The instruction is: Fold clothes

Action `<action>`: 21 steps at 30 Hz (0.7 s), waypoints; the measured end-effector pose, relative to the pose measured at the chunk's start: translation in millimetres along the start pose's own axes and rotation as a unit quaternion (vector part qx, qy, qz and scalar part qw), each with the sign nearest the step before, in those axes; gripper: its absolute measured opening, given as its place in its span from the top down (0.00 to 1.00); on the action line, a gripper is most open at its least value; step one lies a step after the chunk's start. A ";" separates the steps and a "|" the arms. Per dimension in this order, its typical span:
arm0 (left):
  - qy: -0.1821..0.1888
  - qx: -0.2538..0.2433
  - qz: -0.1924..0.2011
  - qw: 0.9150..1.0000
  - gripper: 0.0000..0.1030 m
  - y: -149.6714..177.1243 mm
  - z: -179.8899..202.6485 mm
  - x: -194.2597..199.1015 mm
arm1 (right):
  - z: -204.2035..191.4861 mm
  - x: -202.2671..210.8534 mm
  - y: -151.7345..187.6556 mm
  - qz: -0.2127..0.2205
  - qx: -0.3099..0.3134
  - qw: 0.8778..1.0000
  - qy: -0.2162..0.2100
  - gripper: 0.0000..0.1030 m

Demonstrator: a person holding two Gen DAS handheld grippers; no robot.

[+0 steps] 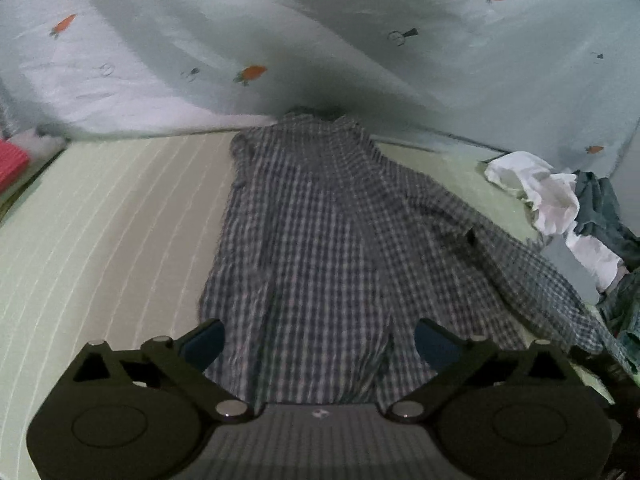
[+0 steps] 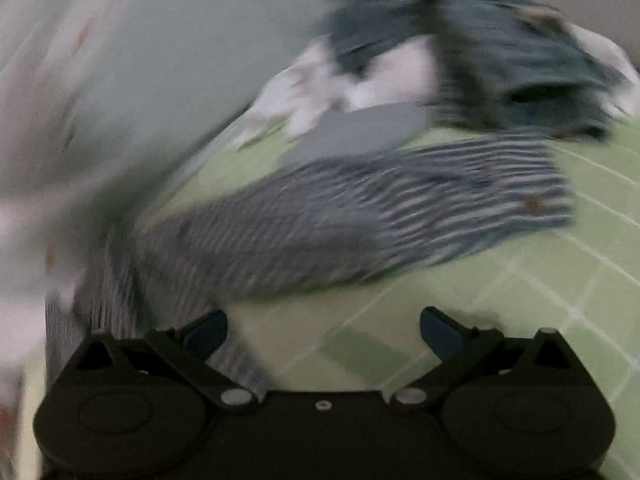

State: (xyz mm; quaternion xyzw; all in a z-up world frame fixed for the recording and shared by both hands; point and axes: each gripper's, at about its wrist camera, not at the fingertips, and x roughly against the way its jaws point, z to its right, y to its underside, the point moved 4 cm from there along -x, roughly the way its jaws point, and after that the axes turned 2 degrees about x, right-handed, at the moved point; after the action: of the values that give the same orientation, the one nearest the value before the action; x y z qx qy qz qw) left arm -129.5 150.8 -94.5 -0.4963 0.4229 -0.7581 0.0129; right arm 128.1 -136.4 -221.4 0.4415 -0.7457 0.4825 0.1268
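A dark checked shirt (image 1: 320,232) lies spread lengthwise on the pale green striped mat (image 1: 100,240), its sleeve reaching out to the right. My left gripper (image 1: 319,344) hovers over the shirt's near hem, open wide, with nothing between its blue pads. In the blurred right wrist view the same shirt's sleeve (image 2: 360,216) stretches across the mat (image 2: 520,300). My right gripper (image 2: 323,336) stands open above bare mat, just in front of the sleeve, holding nothing.
A pale sheet with carrot prints (image 1: 360,40) hangs behind the mat. A heap of white (image 1: 540,192) and dark teal clothes (image 1: 604,208) lies at the right; it shows as white cloth (image 2: 360,80) and teal cloth (image 2: 520,60) too. Something red (image 1: 12,164) sits at the far left.
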 end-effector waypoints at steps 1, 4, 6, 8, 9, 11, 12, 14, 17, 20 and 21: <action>0.006 0.001 0.004 1.000 0.03 -5.4 2.2 -3.3 | 9.6 0.0 -6.9 0.010 -0.032 0.999 0.006 0.00; 0.046 0.005 0.030 0.998 0.01 -21.0 8.0 -7.4 | 32.7 -3.0 -25.0 0.044 -0.101 0.994 0.022 0.00; 0.067 -0.001 0.050 0.996 0.00 -29.4 12.0 -8.8 | 41.6 -6.7 -34.6 0.066 -0.107 0.991 0.043 0.00; 0.051 -0.016 0.063 0.997 0.00 -33.6 15.5 -12.2 | 44.0 -12.7 -43.5 0.077 -0.090 0.990 0.076 0.00; 0.037 -0.023 0.066 0.997 0.00 -35.0 17.0 -14.6 | 42.8 -17.9 -48.2 0.077 -0.070 0.990 0.096 0.00; 0.005 -0.031 0.065 0.997 0.00 -35.6 17.9 -21.5 | 36.9 -30.4 -55.0 0.063 -0.014 0.988 0.139 0.00; -0.007 -0.032 0.064 0.997 0.00 -34.8 17.6 -24.9 | 32.5 -38.8 -57.7 0.049 0.021 0.985 0.164 0.00; -0.013 -0.024 0.060 0.998 0.00 -34.1 15.0 -29.3 | 25.4 -52.7 -60.1 0.024 0.079 0.977 0.198 0.01; -0.014 0.000 0.046 0.999 0.00 -30.9 7.4 -36.8 | 12.6 -62.9 -60.5 0.011 0.143 0.966 0.213 0.32; -0.010 0.018 0.031 0.999 0.00 -29.8 1.3 -43.6 | 0.2 -65.1 -61.6 0.007 0.167 0.968 0.188 0.82; -0.005 0.023 0.027 0.999 0.00 -29.9 -0.4 -46.0 | -4.4 -66.2 -61.7 0.002 0.171 0.968 0.182 0.90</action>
State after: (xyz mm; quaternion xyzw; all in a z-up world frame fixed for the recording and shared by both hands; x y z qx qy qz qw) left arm -94.5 190.5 -109.1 -0.4880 0.4183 -0.7646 0.0472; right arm 213.6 -106.1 -222.4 0.3597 -0.6179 0.6751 0.1820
